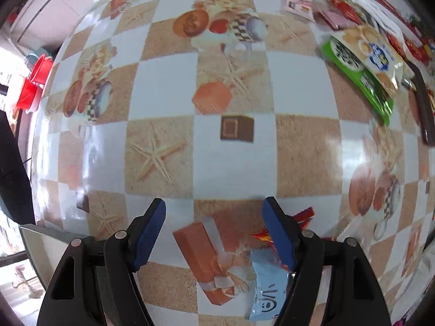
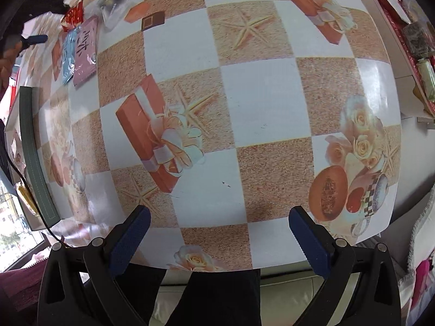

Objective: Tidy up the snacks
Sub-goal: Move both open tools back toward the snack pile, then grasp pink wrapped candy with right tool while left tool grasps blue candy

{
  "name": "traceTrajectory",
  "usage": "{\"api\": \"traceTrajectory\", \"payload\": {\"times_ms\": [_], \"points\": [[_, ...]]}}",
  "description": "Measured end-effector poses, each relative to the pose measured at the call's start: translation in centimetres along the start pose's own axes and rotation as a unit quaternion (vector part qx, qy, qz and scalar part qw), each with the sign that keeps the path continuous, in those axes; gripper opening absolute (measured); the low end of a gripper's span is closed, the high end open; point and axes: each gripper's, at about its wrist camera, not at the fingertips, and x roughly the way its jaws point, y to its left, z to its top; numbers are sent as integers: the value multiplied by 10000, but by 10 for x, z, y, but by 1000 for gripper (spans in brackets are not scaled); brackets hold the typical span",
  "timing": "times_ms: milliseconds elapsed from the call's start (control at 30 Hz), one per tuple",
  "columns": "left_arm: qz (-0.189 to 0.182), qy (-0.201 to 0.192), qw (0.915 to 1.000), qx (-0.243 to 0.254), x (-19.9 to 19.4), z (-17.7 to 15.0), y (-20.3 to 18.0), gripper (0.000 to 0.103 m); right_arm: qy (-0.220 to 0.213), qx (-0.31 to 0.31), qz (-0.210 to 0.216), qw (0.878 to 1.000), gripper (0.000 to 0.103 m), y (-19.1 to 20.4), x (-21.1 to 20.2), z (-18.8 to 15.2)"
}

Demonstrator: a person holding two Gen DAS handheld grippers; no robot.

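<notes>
A light-blue foil snack packet (image 1: 267, 288) lies flat on the checkered printed tablecloth (image 1: 231, 163), its long axis running twelve to six, just at five o'clock of the left gripper (image 1: 214, 231), whose jaws gape wide. The right gripper (image 2: 217, 240) hangs equally wide, holding nothing.

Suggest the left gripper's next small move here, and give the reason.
Probably ease the left gripper back and down onto the light blue foil snack packet. Its jaws stand open and empty, and that packet lies just under its right finger beside a red wrapper on the checkered tablecloth.
</notes>
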Motion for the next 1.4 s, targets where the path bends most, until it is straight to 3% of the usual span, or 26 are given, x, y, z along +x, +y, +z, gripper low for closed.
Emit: {"api": "traceTrajectory", "payload": {"times_ms": [167, 300, 433, 567, 700, 900, 933, 1000, 1033, 1067, 1400], "points": [[-161, 238, 9988, 398, -3, -50, 2, 78, 41, 87, 118, 9999, 102, -2, 5, 3], [-457, -2, 9983, 353, -25, -71, 22, 78, 18, 32, 152, 9999, 102, 9, 9, 12], [-331, -23, 9904, 1341, -24, -87, 7, 78, 16, -6, 181, 9998, 102, 14, 7, 18], [-513, -23, 9817, 1834, -18, -88, -19, 83, 16, -101, 129, 9999, 102, 18, 5, 19], [-556, 396, 9797, 1885, -3, -78, -35, 84, 14, -133, 85, 9999, 102, 22, 3, 17], [-566, 400, 9798, 1875, 3, -78, -43, 83, -19, -111, 63, 9999, 102, 23, -4, 21], [-569, 392, 9785, 1946, 1, -74, -51, 78, -23, -122, 48, 9999, 102, 23, -4, 23], [-597, 314, 9740, 2161, -7, -72, -64, 56, -42, -153, 34, 9999, 102, 24, -7, 28], [-600, 302, 9719, 2257, -10, -73, -69, 35, -59, -171, 37, 9998, 102, 26, -9, 31], [-596, 342, 9708, 2300, -11, -75, -69, 25, -76, -191, 35, 9998, 102, 27, -12, 35], [-354, 444, 9886, 1392, -9, -125, -8, 27, -281, -311, 229, 9989, 102, 73, -26, 106]]}}
